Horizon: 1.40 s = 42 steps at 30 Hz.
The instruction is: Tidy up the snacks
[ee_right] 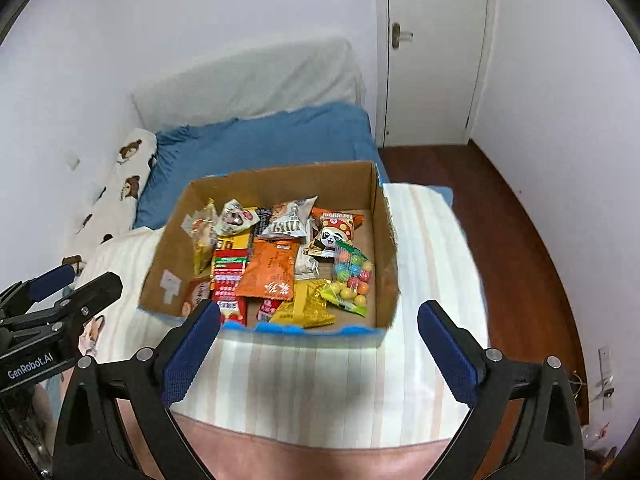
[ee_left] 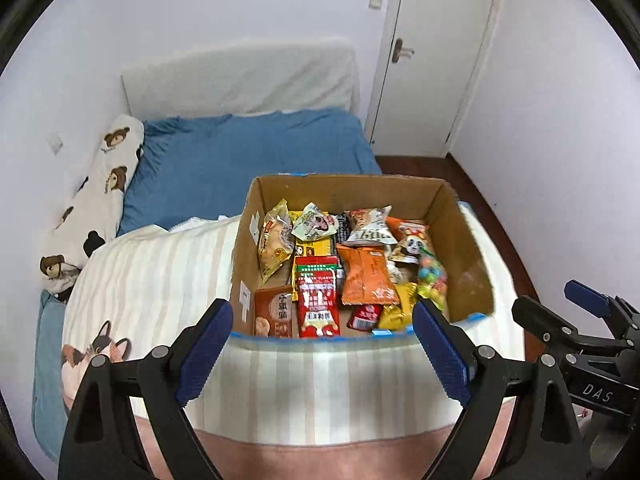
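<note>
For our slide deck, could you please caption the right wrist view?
Open right gripper hovers before a cardboard box of assorted snack packets on a striped blanket.

Plain white walls (ee_left: pixel 240 8) all round; a white panel door (ee_left: pixel 436 60) stands shut at one o'clock. Dark reddish wooden floor (ee_right: pixel 500 200) runs at three o'clock beside the blue-sheeted bed (ee_left: pixel 248 152).

Both grippers — left gripper (ee_left: pixel 322 344), right gripper (ee_right: pixel 318 344) — jaws spread wide
</note>
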Each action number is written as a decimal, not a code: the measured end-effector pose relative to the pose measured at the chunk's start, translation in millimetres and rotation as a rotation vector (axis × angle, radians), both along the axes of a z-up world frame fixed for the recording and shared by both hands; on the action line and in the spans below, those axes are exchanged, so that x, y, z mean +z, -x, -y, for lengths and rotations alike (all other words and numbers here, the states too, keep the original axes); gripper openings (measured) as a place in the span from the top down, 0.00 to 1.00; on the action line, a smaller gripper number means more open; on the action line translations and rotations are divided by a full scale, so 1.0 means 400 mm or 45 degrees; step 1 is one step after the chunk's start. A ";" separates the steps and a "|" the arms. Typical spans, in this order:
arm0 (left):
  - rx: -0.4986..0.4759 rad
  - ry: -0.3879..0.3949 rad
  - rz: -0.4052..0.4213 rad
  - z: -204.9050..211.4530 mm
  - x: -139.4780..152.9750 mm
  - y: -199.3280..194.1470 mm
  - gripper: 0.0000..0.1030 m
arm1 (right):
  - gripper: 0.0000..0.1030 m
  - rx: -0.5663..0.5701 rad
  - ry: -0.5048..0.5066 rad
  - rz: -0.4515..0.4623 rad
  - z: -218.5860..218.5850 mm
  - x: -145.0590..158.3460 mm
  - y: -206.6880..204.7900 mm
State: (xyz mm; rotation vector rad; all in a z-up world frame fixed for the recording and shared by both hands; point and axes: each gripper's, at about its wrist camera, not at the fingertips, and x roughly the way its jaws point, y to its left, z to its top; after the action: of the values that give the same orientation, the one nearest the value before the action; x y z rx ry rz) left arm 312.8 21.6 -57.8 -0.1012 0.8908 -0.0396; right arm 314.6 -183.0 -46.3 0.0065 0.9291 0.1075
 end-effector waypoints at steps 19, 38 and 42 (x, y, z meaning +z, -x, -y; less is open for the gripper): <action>0.027 -0.052 0.172 0.022 0.142 0.302 0.11 | 0.01 0.019 -0.095 0.212 0.028 0.202 0.373; 0.095 -0.070 0.210 0.016 0.139 0.318 0.00 | 0.00 -0.001 -0.063 0.262 0.043 0.205 0.379; 0.105 -0.086 0.202 0.019 0.120 0.290 0.00 | 0.00 -0.015 -0.048 0.253 0.048 0.187 0.347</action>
State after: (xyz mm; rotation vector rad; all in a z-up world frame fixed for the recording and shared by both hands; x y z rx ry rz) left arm 196.6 14.0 -9.8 -0.0702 0.7281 0.0587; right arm 175.7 -202.2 28.4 0.0359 0.7286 0.1124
